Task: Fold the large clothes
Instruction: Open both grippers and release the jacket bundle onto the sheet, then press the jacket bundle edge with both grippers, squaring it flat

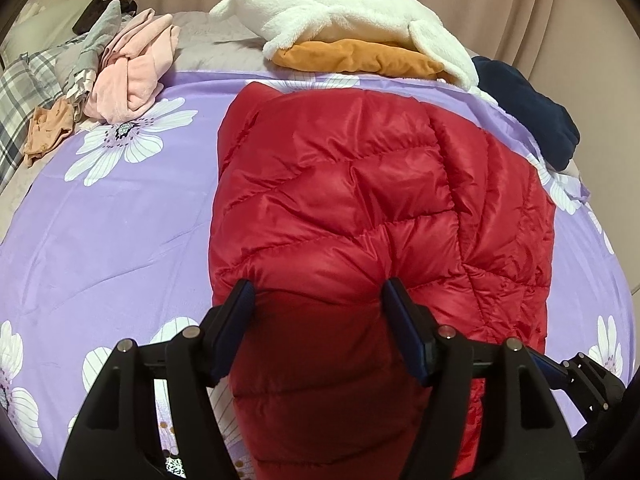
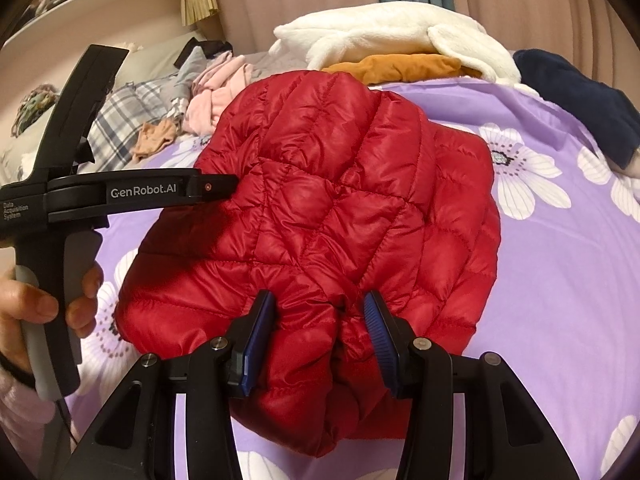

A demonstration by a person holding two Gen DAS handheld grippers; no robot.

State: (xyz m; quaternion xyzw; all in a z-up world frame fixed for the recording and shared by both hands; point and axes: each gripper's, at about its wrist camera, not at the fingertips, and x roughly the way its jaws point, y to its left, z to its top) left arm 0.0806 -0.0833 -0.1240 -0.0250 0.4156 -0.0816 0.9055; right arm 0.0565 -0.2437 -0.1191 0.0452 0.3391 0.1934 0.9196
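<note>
Both grippers sit at the near edge of a red quilted jacket [image 1: 360, 200] lying folded on a purple floral bedspread [image 1: 120, 220]. On the left gripper [image 1: 318, 292], the blue pads stand fairly wide apart with a thick roll of the jacket between them; the padding bulges against both pads, but whether they press it cannot be told. On the right gripper [image 2: 320, 304], the jaws are narrower, and both ribbed blue pads [image 2: 378, 328] press into a bunched fold of the jacket's near edge, pinching it. In the right wrist view a hand [image 2: 36, 304] grasps the left gripper's handle at the far left. Beyond the jacket, at the far side of the bed, lie a white fleece garment [image 1: 340, 12] on an orange one [image 1: 356, 56], a dark navy garment [image 1: 532, 112] to the right, and a pink garment [image 1: 132, 68] with a plaid cloth [image 1: 24, 96] to the left.
</note>
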